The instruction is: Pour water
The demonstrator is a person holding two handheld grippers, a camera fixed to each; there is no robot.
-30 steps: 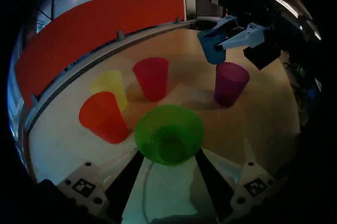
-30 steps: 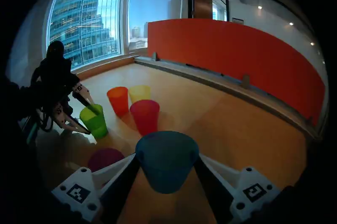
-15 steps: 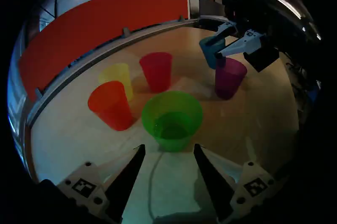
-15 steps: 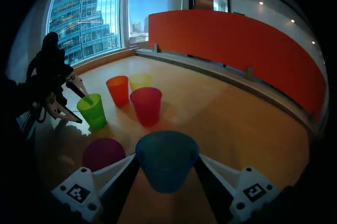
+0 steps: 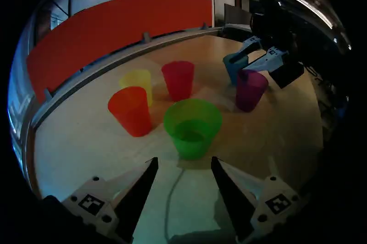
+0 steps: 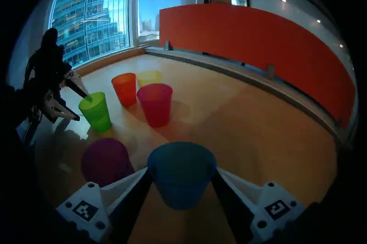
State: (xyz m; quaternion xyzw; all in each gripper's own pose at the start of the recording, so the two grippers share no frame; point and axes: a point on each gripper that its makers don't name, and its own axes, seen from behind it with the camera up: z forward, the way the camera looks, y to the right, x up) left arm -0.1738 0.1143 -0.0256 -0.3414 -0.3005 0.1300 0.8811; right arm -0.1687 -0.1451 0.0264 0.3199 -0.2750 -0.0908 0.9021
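A green cup stands upright on the wooden table, just past the tips of my left gripper, which is open and holds nothing. In the right gripper view the green cup sits close in front of that left gripper. My right gripper is shut on a blue cup, held upright. In the left gripper view the blue cup hangs in the right gripper right behind a purple cup. The purple cup stands to the left of my right fingers.
Red, orange and yellow cups stand grouped behind the green one. A low rail and an orange wall panel border the table's far side. Windows lie beyond the left gripper.
My left gripper has let go of the green cup and drawn back; the cup now stands on the table. The right gripper with the blue cup has sunk closer to the purple cup.
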